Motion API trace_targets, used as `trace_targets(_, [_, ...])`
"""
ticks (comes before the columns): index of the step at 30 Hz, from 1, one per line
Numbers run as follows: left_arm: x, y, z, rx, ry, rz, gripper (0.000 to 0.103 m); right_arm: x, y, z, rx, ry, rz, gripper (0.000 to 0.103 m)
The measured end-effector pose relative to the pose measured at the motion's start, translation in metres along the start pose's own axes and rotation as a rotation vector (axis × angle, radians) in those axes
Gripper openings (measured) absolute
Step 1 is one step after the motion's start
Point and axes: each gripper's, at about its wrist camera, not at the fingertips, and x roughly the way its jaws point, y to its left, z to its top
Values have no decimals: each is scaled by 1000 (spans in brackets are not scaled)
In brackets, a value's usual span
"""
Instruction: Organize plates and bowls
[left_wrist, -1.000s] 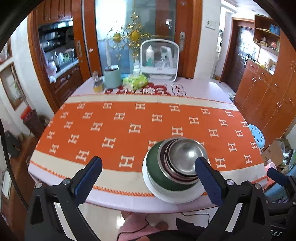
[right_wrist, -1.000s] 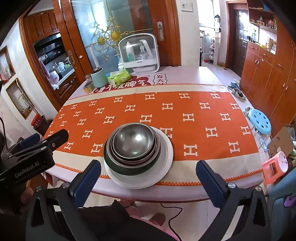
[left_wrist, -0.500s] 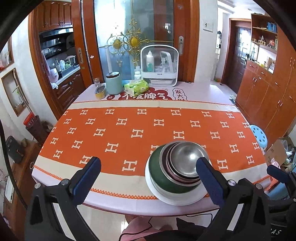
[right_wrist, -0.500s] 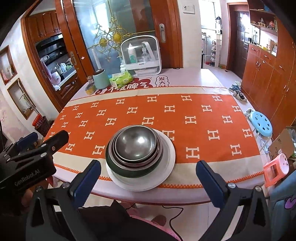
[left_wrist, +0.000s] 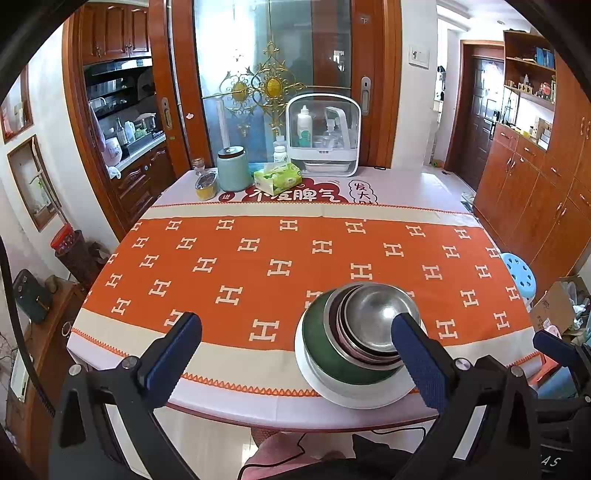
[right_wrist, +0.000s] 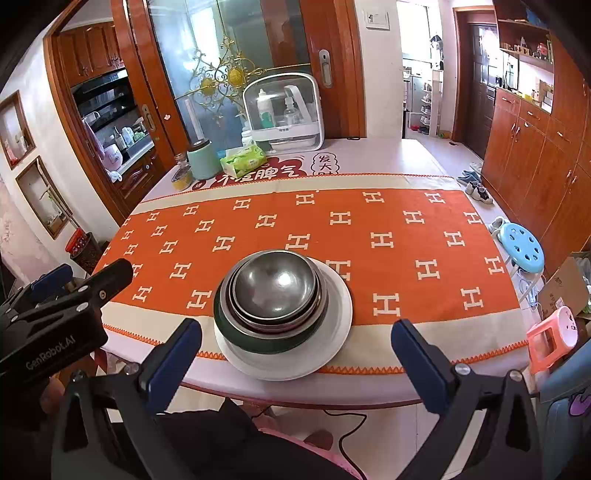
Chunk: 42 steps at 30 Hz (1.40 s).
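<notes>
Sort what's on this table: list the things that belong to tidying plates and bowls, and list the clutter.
Job:
- round white plate
- dark green bowl
- nested steel bowls

Clutter:
- mint green canister
- green tissue pack
- white clear-fronted storage box
- small yellow jar

Behind the table (left_wrist: 258, 410) stands a glass door (left_wrist: 273, 74) framed in wood; wooden cabinets (left_wrist: 535, 206) line the wall to its right.
</notes>
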Motion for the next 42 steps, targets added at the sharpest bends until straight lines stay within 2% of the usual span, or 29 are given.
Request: trace_targets(42, [3, -3, -8, 6, 35, -10, 102, 3, 1, -8, 9, 42, -9, 103])
